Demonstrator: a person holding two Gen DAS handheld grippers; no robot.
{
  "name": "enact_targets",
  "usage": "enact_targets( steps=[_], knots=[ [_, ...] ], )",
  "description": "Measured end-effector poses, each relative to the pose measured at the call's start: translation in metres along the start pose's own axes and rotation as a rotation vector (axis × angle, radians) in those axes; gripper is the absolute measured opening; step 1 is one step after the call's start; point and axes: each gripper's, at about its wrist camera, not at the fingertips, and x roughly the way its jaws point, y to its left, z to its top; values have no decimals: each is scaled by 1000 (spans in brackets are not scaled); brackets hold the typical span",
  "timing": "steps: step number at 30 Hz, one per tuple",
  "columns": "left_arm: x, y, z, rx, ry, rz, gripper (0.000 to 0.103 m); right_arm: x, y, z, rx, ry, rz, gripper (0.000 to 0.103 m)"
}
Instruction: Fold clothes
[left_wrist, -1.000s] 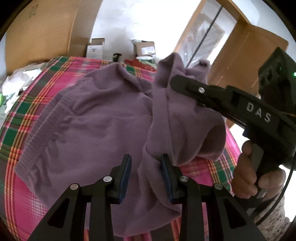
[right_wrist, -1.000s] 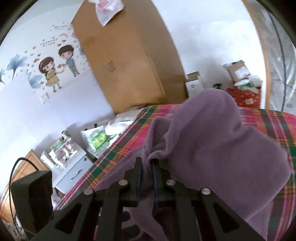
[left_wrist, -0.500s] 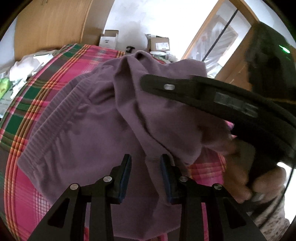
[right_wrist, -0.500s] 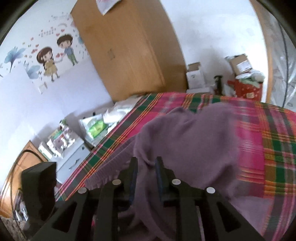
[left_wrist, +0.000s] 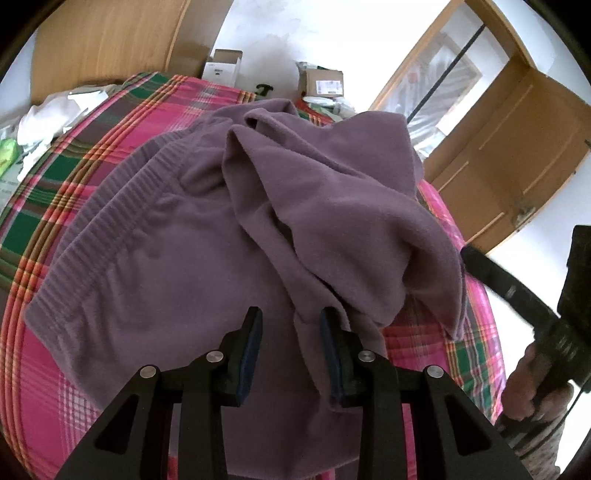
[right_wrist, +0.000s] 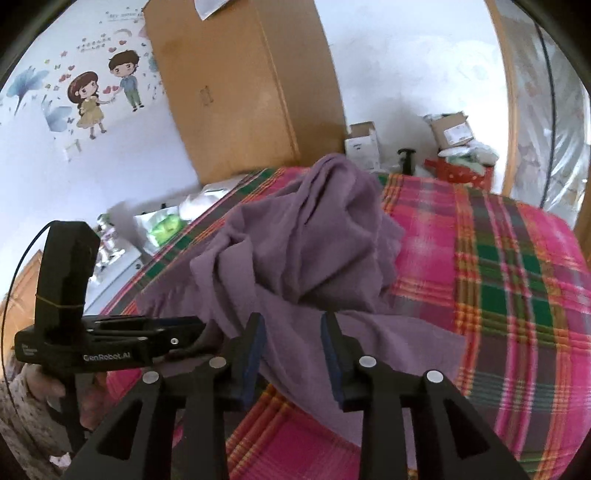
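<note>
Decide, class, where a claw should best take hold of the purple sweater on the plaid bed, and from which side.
Probably the ribbed hem of the purple sweater. It lies flat and exposed along the plaid bedspread, while the rest is bunched in a heap. Bring the open left claw in low from the sweater's left edge, pinching the hem corner.

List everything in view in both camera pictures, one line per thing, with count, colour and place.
Purple fleece garment: one, purple, lying rumpled on the bed, partly folded over itself.
Plaid bed cover: one, pink, green and orange, under the garment.
Tall cardboard box: one, brown, against the wall beyond the bed.
Small open cartons: two, one white and one brown, on the floor past the bed.
Cartoon wall stickers: a boy and a girl, on the white wall.
Wooden door: one, light brown, to the right.
Left gripper: one, black, open above the garment.
Right gripper: one, black, open above the garment's edge.
</note>
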Motion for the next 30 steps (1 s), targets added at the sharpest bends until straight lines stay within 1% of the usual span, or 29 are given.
enact_targets(
  steps=[5,9,10,11,12,13,15,17,19,23,25,27,30],
  knots=[
    [-1,-5,2,12,-1,7,33,-1,6,0,-2,-29,92,32],
    [-1,-8,2,23,-7,9,33,9,8,3,11,-10,91,31],
    [-2,-9,3,26,-9,6,33,11,9,4,20,-4,97,28],
    [-3,-10,3,28,-12,0,33,13,10,4,25,0,103,16],
    [-6,-10,3,30,-19,-7,33,14,12,3,18,2,104,8],
    [-9,-11,3,30,-28,-14,33,14,14,3,8,3,103,8],
    [-13,-11,4,28,-38,-21,33,11,19,1,-21,-6,83,3],
    [-18,-10,6,23,-42,-28,33,8,19,0,-15,-17,80,3],
    [-23,-10,8,7,-36,-59,33,6,19,-1,-3,-21,79,3],
    [-36,-11,16,-57,-43,-185,34,5,21,-5,0,-25,80,3],
    [-37,-11,19,-96,-34,-237,34,5,22,-7,2,-28,79,3],
    [-37,-12,20,-122,-23,-257,34,0,21,-6,0,-40,73,3],
    [-33,-13,21,-152,-12,-258,34,-6,19,-5,-3,-56,65,3]
  ],
)
